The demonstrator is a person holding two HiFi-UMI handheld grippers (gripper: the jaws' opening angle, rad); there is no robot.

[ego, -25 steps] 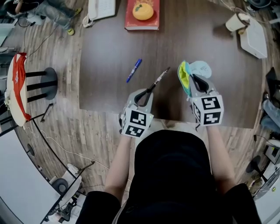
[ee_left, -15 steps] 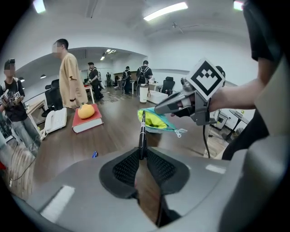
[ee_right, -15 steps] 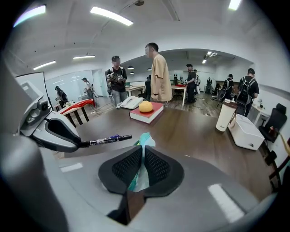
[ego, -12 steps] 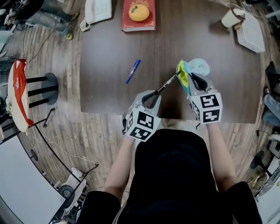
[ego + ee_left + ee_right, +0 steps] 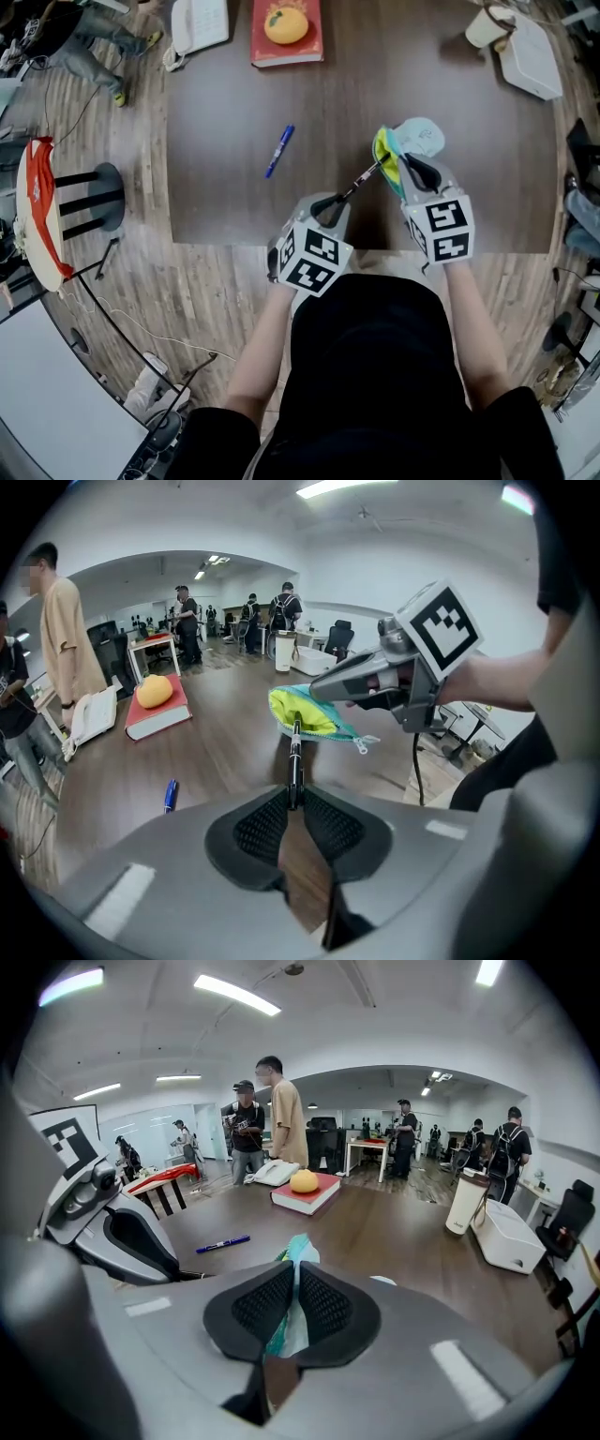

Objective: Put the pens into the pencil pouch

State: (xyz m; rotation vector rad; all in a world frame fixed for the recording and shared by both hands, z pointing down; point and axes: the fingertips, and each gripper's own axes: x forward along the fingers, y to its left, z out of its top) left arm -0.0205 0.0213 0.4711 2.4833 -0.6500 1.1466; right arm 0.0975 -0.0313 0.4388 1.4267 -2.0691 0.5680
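Observation:
My left gripper (image 5: 330, 203) (image 5: 293, 801) is shut on a black pen (image 5: 360, 179) (image 5: 295, 761). The pen's tip reaches the yellow-lined mouth of the teal pencil pouch (image 5: 394, 155) (image 5: 309, 714). My right gripper (image 5: 412, 174) (image 5: 293, 1290) is shut on the pouch's edge (image 5: 292, 1260) and holds it up off the brown table (image 5: 234, 187), mouth turned toward the left gripper. A blue pen (image 5: 278, 151) (image 5: 171, 794) (image 5: 223, 1243) lies on the table to the left, apart from both grippers.
A red book (image 5: 286, 42) with an orange fruit (image 5: 285, 25) on it lies at the table's far edge, beside a white telephone (image 5: 199, 23). A white cup (image 5: 485, 26) and white box (image 5: 531, 58) stand far right. A stool (image 5: 89, 187) stands left of the table. People stand in the room behind.
My left gripper has carried the black pen rightward until its tip meets the pouch's mouth. The right gripper and pouch have stayed put.

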